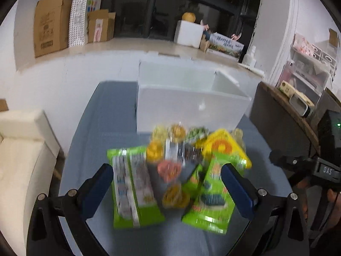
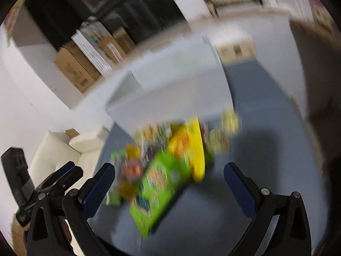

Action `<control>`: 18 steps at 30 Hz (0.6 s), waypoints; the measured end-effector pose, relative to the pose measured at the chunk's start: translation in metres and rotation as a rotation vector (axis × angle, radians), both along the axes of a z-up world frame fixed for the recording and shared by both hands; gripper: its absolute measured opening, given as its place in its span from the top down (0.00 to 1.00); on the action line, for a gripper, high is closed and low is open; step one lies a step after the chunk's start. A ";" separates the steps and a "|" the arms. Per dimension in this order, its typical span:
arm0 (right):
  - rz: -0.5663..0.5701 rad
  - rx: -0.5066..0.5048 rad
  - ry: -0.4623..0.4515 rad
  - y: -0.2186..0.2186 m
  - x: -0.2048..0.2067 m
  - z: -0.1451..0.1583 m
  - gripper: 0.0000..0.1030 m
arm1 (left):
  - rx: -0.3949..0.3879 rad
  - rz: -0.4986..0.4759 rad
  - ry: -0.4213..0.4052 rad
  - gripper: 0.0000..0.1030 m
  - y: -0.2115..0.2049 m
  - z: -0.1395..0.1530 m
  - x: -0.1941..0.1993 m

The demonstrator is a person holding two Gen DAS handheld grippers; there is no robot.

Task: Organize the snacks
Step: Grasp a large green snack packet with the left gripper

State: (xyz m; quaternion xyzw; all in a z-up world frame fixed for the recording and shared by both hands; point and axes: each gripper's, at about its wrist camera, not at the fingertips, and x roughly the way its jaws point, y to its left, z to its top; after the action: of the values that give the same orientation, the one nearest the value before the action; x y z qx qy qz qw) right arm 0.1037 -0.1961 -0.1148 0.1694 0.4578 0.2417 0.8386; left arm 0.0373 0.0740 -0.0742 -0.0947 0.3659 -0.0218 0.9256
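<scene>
Blue-grey counter (image 1: 96, 128), snacks heaped mid-surface, white box (image 1: 187, 106) sitting just beyond the pile on the far side. We are holding both tools above the near edge of the heap. Left gripper (image 1: 167, 188): jaws spread wide, gripping nothing, framing two green packets — one near left (image 1: 132, 189), one near right (image 1: 213, 196). Right gripper (image 2: 169, 188): jaws likewise wide apart and empty, a green packet (image 2: 157, 189) lying between them. A yellow pack (image 1: 221, 147) and small round cups (image 1: 169, 170) are crowding the middle.

Risks, as we are judging them: packets are overlapping, so closing on one may drag its neighbour or roll the cups off. Glossy film may be slipping from the pads. Right view is badly blurred; aiming from it is doubtful.
</scene>
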 end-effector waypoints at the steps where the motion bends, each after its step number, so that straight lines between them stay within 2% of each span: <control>1: -0.005 -0.001 0.029 0.002 -0.002 -0.007 0.00 | -0.011 -0.003 0.004 0.00 -0.001 -0.003 -0.005; 6: 0.051 0.061 0.118 0.015 0.002 -0.029 0.00 | -0.029 -0.004 0.023 0.00 0.000 -0.013 -0.012; 8: 0.075 0.118 0.165 0.019 0.006 -0.041 0.00 | -0.040 0.007 0.027 0.00 0.003 -0.016 -0.012; 13: 0.084 0.185 0.266 0.028 0.021 -0.072 0.00 | -0.067 0.023 0.045 0.00 0.013 -0.025 -0.010; 15: 0.075 0.211 0.268 0.028 0.023 -0.077 0.05 | -0.073 0.033 0.058 0.00 0.017 -0.031 -0.010; 16: 0.080 0.196 0.260 0.030 0.024 -0.076 0.27 | -0.076 0.042 0.064 0.00 0.020 -0.033 -0.010; 17: 0.090 0.164 0.267 0.033 0.024 -0.076 0.70 | -0.079 0.048 0.070 0.00 0.023 -0.035 -0.009; 18: 0.090 0.162 0.269 0.032 0.024 -0.076 0.75 | -0.082 0.057 0.077 0.00 0.025 -0.037 -0.009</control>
State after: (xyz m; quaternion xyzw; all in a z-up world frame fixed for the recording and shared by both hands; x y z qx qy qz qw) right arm 0.1273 -0.1642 -0.1909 0.2467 0.5519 0.2903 0.7419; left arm 0.0288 0.0990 -0.1114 -0.1436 0.3972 -0.0067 0.9064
